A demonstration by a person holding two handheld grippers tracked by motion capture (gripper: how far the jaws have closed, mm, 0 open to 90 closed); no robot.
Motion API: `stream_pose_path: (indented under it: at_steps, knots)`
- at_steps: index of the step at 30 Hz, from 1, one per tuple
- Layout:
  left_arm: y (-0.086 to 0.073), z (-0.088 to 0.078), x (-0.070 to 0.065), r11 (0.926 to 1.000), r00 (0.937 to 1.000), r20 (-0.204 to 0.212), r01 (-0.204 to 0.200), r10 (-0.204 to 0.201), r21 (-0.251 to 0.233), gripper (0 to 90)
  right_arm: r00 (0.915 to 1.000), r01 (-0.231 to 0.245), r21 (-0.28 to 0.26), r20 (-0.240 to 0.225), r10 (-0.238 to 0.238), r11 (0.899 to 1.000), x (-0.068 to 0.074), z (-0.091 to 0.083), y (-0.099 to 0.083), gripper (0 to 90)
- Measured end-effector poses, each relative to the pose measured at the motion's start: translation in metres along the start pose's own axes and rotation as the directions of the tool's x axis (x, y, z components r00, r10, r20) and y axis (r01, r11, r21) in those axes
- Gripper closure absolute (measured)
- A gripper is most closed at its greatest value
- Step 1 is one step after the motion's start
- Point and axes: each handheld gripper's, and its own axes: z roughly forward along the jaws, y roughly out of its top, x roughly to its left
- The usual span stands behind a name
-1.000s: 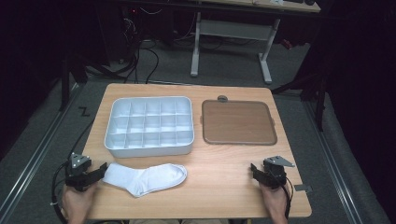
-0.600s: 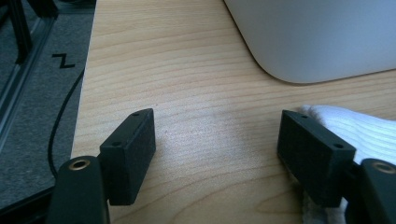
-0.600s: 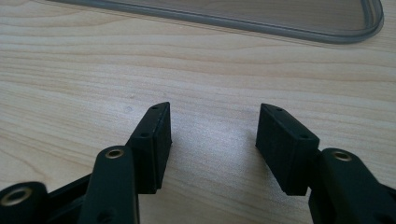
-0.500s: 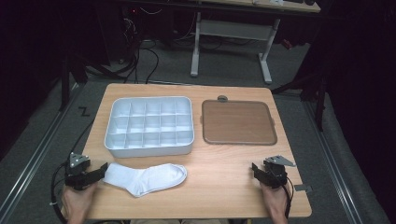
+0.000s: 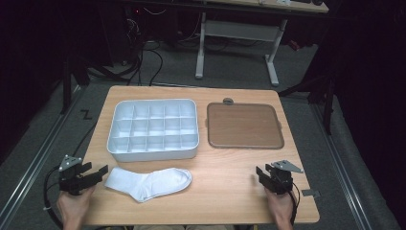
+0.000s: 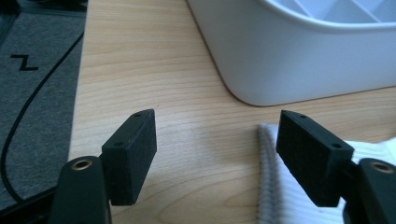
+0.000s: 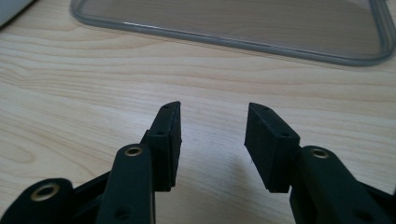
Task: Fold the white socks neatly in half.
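Judging from how things lie, my work has barely begun. The white ribbed cotton sock (image 5: 149, 183) lies flat and unfolded on the light wooden counter (image 5: 225, 191), just in front of the white plastic compartment tray (image 5: 153, 129), near its front wall but apart from it. Every compartment I can see in that tray is bare. To the tray's right sits the flat brown rectangular lid with a clear rim (image 5: 244, 125), with nothing on it. So picking the sock up and putting it wherever it belongs is all left to do.

My left tool (image 5: 98, 173) sits at the counter's near left edge, pointing at the sock's cuff end. In the left gripper view its jaws stand wide apart, and the ribbed cuff (image 6: 271, 186) lies between them, close against the right-hand jaw. I cannot tell for sure whether that jaw touches the fabric, but nothing is gripped. The tray's rounded corner (image 6: 261, 70) rises just beyond.

My right tool (image 5: 262, 173) rests low near the counter's right front, well apart from the sock. Its jaws are moderately parted, less than the left's, over bare wood, holding nothing, with the lid's rim (image 7: 224, 42) ahead.
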Motion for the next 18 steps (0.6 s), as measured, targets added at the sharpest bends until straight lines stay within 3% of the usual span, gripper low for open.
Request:
stream_pose_path:
  at_steps: [5,8,18]
  knots:
    - [-0.003,-0.006,-0.007,0.9993,0.9990,0.039,0.021,-0.022,0.030,29.8,0.9989,0.027,-0.003,-0.039,-0.027,1.000,0.014,0.000,0.004,58.5]
    - [-0.008,-0.008,-0.011,0.9992,0.9988,0.048,0.008,-0.010,0.039,29.6,0.9963,0.051,-0.003,-0.069,-0.051,0.999,0.025,0.001,0.006,59.5]
    - [-0.018,-0.011,-0.017,0.9977,0.9978,0.064,0.012,-0.016,0.066,29.3,0.9783,0.118,0.006,-0.172,-0.115,0.993,0.061,0.008,0.014,61.9]
